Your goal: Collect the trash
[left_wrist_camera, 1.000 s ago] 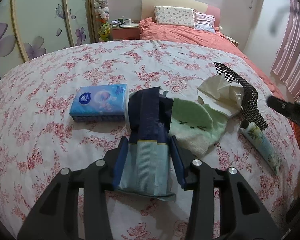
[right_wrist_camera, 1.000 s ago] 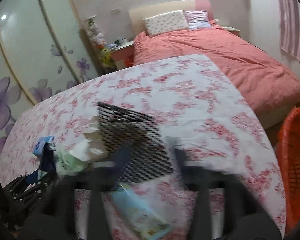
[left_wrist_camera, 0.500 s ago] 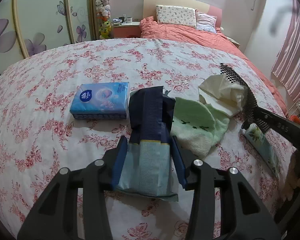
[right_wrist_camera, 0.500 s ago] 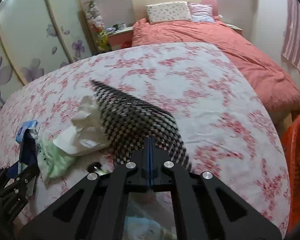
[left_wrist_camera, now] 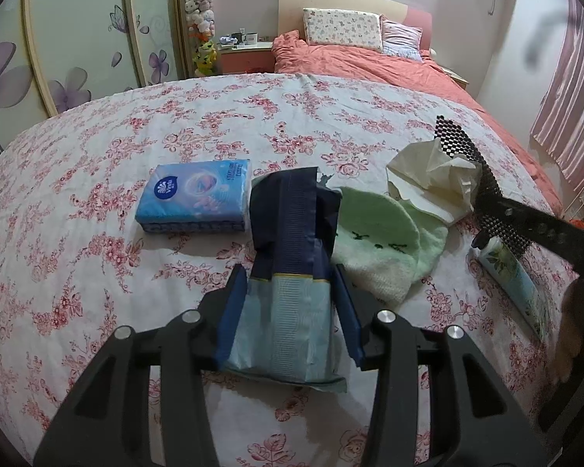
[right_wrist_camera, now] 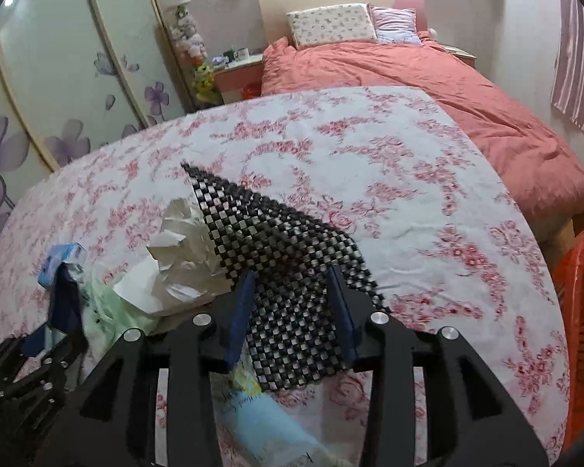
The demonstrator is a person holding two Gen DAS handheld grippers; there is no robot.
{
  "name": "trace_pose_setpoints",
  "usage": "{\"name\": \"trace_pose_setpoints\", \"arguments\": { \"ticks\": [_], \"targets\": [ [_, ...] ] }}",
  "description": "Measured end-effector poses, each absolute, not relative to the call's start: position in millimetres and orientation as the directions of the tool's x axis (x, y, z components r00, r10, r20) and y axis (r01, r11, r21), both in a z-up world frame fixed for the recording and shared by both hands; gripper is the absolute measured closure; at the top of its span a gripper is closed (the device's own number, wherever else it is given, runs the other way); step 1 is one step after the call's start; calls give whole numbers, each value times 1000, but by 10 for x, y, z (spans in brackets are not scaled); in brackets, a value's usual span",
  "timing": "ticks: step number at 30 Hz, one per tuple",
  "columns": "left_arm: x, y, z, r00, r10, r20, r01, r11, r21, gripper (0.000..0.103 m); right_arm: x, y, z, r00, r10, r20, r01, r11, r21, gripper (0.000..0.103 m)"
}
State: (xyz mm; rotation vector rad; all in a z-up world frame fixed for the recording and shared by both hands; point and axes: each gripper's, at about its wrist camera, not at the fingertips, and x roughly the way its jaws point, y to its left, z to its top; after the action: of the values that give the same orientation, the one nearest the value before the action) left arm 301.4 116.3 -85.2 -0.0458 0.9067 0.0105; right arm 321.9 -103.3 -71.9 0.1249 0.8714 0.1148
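Left wrist view: left gripper (left_wrist_camera: 290, 299) clamps a blue wrapper (left_wrist_camera: 288, 260) on the floral bedspread (left_wrist_camera: 97, 179), tissue pack (left_wrist_camera: 194, 200) just beside. Right gripper (right_wrist_camera: 290, 303), jaws parted, straddles a checkered mesh sheet (right_wrist_camera: 288, 257); crumpled paper (right_wrist_camera: 179, 249) adjoins. Orange basket (right_wrist_camera: 582, 311) stands past the right edge.

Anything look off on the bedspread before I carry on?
The blue wrapper between the left gripper fingers is torn open at its far end. Crumpled paper sits partly on the black mesh.
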Motion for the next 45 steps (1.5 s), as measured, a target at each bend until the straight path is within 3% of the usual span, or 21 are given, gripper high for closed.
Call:
{"name": "trace_pose_setpoints", "arguments": {
  "ticks": [6,9,10,12,14,16,22,30,45],
  "targets": [
    [3013,1158,-853,617,-14,-787,-28,999,-40,59,3228,-1003,-729,641,126,-757,-45,991,127,59],
    [3012,1160,-852,617,-16,-787,-28,999,-42,59,3243,-981,-730,635,145,-759,-70,989,130,37],
    [3013,1160,-852,617,-18,-786,-28,999,-45,58,3256,-943,-739,630,127,-766,-73,992,104,37],
    [3012,1161,-851,617,-20,-786,-27,999,-47,59,3271,-904,-737,632,58,-773,-42,998,40,54],
    [3011,1164,-851,618,-22,-786,-27,998,-49,58,3278,-958,-735,636,38,-770,-15,999,36,80],
    [3011,1162,-850,618,-24,-786,-27,998,-52,58,3282,-1093,-738,638,65,-767,-2,997,83,91],
    [3010,1166,-851,618,-25,-786,-27,998,-53,58,3167,-1279,-729,653,88,-753,3,993,118,93],
    [3009,1165,-850,618,-24,-786,-27,998,-51,58,3018,-1610,-738,648,-29,-761,104,993,51,93],
    [3002,1210,-840,622,-50,-782,-27,996,-85,58,2993,-1700,-773,645,31,-764,97,988,122,92]
  ]
}}
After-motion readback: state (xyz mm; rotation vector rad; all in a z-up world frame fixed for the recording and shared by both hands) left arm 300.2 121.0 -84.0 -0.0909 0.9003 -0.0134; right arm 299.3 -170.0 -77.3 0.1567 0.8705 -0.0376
